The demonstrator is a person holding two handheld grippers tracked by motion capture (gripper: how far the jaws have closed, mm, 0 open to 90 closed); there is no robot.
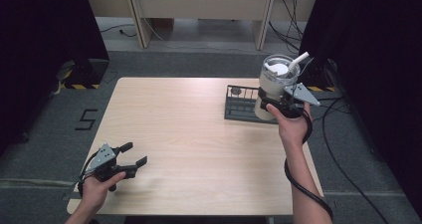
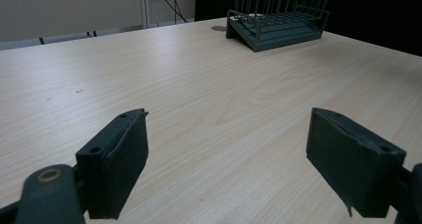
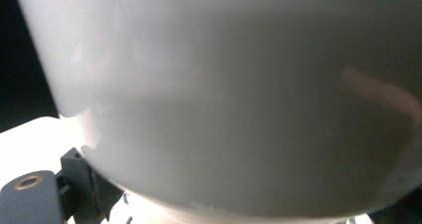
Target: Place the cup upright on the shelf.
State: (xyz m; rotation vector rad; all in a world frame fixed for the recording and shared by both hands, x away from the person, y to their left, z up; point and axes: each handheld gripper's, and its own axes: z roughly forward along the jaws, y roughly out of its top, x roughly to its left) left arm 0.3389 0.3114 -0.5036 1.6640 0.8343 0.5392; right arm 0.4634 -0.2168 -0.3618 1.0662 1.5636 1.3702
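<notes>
The right claw (image 1: 275,100) is clamped on the side wall of a tall white cup (image 1: 275,84) with a straw, gripping it low so that it stays upright above the dark wire rack (image 1: 240,104) near the far right corner of the surface (image 1: 199,144), apparently so it can go into or come out of the rack without tipping. The left claw (image 1: 133,154) rests wide open and holding nothing at the near left corner, well apart from the cup and seemingly just kept out of the way.

On my table (image 1: 199,149), the rack (image 1: 241,104) stands at the far right. The cup (image 1: 276,84) in my right gripper (image 1: 278,103) sits just right of it. My left gripper (image 1: 130,154) is near left.
</notes>
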